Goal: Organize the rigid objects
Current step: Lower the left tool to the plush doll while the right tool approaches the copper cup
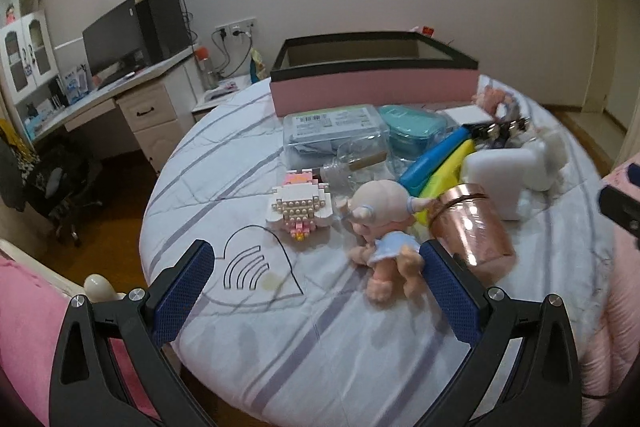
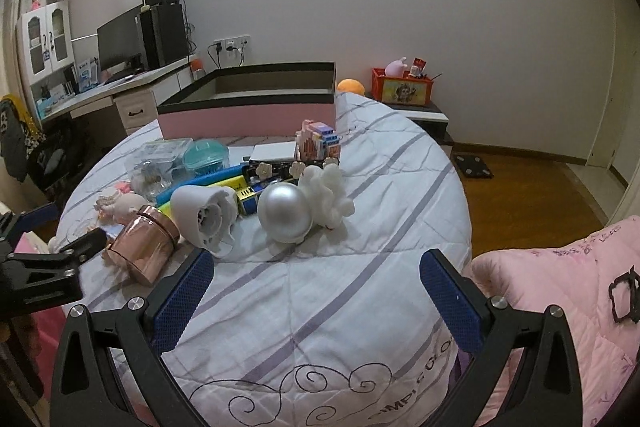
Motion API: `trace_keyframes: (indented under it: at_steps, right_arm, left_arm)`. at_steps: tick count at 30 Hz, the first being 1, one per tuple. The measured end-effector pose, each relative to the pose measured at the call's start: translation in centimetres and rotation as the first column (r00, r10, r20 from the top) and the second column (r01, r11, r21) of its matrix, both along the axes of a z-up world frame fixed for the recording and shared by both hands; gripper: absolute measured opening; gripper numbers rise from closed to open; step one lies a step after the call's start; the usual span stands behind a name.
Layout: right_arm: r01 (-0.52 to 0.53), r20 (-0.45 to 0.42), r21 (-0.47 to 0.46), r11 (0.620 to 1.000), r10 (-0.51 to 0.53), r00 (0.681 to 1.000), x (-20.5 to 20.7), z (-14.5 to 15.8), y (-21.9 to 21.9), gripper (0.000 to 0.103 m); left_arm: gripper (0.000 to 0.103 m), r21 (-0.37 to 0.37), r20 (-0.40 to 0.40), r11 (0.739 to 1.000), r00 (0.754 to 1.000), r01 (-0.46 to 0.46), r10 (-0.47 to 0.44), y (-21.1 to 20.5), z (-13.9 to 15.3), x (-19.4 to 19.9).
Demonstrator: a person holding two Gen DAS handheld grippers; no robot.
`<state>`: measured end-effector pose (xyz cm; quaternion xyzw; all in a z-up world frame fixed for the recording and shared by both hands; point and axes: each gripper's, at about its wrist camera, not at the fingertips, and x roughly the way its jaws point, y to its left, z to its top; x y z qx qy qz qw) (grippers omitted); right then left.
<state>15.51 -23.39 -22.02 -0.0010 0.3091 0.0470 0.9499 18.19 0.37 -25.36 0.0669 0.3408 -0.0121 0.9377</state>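
Left wrist view, gripper: the left gripper [image 1: 316, 267] hangs low over the striped bedspread [image 1: 224, 147], jaws spread wide with nothing between them
Left wrist view, nearest things: a small doll [image 1: 384, 227] in a blue dress lies just inside the right-hand finger; a copper-coloured jar [image 1: 472, 227] lies on its side touching that doll; a white and pink brick model [image 1: 300, 207] sits just beyond
Left wrist view, destination: the pink box [image 1: 372, 87] with a dark rim stands open at the far side of the bed, behind a clear plastic case [image 1: 332, 131]
Right wrist view, gripper: the right gripper [image 2: 316, 275] is released too, empty, above bare cloth
Right wrist view, nearest things: a silver ball [image 2: 284, 215] leans against a white coral-like ornament [image 2: 328, 195]; a white heart-shaped piece [image 2: 204, 219] lies beside the jar
Risk, left: closing here would likely nip the doll's legs off-centre and nudge the jar, which looks free to roll on soft bedding
Risk, right: the ball's smooth curve may squirt out of flat pads
Risk, shared: the two grippers sit near each other by the jar and could collide
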Motion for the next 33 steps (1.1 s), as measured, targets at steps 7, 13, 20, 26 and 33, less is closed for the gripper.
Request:
trace_keyframes:
  at_steps: [7,13,20,26,33]
  right_arm:
    - [-0.020,-0.009,0.003,1.000,0.020,1.000,0.9,-0.4,0.7,0.103]
    - [-0.043,-0.024,0.003,0.999,0.043,0.999,1.5,-1.1,1.5,0.103]
    - [-0.069,-0.046,0.012,0.998,0.070,0.996,1.4,-1.9,2.6,0.103]
    - [-0.080,-0.062,0.000,0.997,0.080,0.995,1.1,-2.4,3.6,0.103]
    - [-0.075,-0.058,0.006,0.997,0.075,0.995,0.8,-2.1,4.1,0.103]
  left_arm:
    - [0.103,-0.099,-0.043,0.995,0.999,0.007,-0.012,0.3,-1.6,2.2]
    - [0.099,-0.115,-0.083,0.993,0.996,0.030,-0.039,0.5,-2.9,2.8]
    - [0.046,-0.151,-0.061,0.984,0.993,0.094,-0.105,0.4,-2.4,2.6]
    - [0.053,-0.150,-0.079,0.983,0.990,0.106,-0.119,0.2,-2.3,3.7]
    - [0.047,-0.184,-0.048,0.976,0.991,0.118,-0.129,0.9,-2.2,2.8]
